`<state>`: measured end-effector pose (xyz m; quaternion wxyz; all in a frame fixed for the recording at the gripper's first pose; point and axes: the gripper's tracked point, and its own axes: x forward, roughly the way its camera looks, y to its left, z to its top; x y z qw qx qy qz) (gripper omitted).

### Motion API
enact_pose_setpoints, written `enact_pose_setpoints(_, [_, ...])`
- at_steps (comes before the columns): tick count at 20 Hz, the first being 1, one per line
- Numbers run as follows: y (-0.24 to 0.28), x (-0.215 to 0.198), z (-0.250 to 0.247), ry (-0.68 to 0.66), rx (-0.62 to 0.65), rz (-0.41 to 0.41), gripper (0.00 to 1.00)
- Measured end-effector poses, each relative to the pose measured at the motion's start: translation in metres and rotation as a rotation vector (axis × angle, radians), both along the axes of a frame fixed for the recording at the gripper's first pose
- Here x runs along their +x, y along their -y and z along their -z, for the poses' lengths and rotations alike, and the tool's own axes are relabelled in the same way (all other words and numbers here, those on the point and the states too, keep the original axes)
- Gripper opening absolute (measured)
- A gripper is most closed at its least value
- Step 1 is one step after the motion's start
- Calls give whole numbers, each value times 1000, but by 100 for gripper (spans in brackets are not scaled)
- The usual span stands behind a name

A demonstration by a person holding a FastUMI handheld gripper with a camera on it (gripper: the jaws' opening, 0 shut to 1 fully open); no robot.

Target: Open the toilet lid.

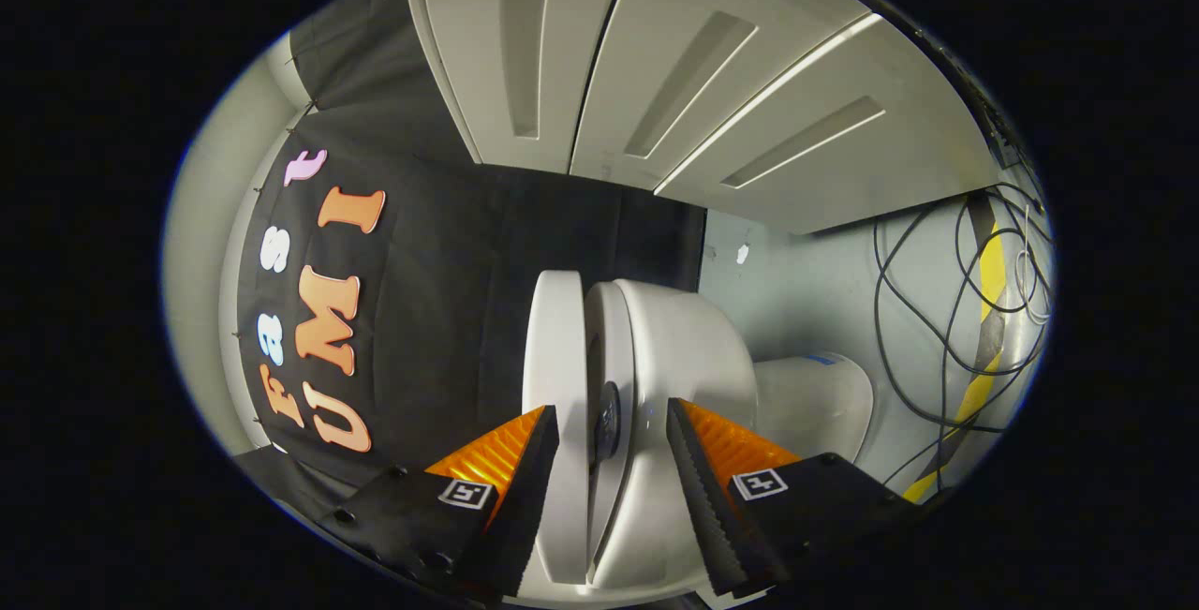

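I have the gripper (611,427) spread wide, its fingers straddling the toilet (684,357) without pressing on it. The toilet lid (555,348) sits between the fingers, close by the left one, its edge toward me, parted by a thin gap from the seat (609,338). It is glossy white, smooth and rounded. Beyond it hangs the black booth cloth (487,245).

I read the toilet lid (555,357) as smooth, glossy white, plastic or glazed ceramic; cannot tell which. Bowl (688,348) same gloss, with soft highlights. Booth wall (450,263): matt black cloth, lightly creased. Fingers (539,469) carry saw-toothed inner edges and ribbed outer faces, held apart around the lid edge. Cables (946,310) look like rubbery sheathing. Overhead panels (599,57) flat, matt, painted-looking.
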<state>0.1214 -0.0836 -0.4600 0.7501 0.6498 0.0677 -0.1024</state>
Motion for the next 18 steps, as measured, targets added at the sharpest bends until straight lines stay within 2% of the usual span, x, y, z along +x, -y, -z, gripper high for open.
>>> enact_pose_setpoints(2, [-1,4,9,-4,10,-8,68])
enact_pose_setpoints(4, [0,5,10,18,23,7,63])
enact_pose_setpoints(7, [5,9,10,58,50,39,49])
enact_pose_setpoints(9, [4,7,8,87,83,25,40])
enact_pose_setpoints(10, [6,9,6,98,88,38,34])
enact_pose_setpoints(11, [7,11,4,105,85,41,23])
enact_pose_setpoints(13, [2,14,5,113,98,36,20])
enact_pose_setpoints(15, [6,12,4,120,113,36,12])
enact_pose_setpoints(18, [4,13,3,123,103,40,9])
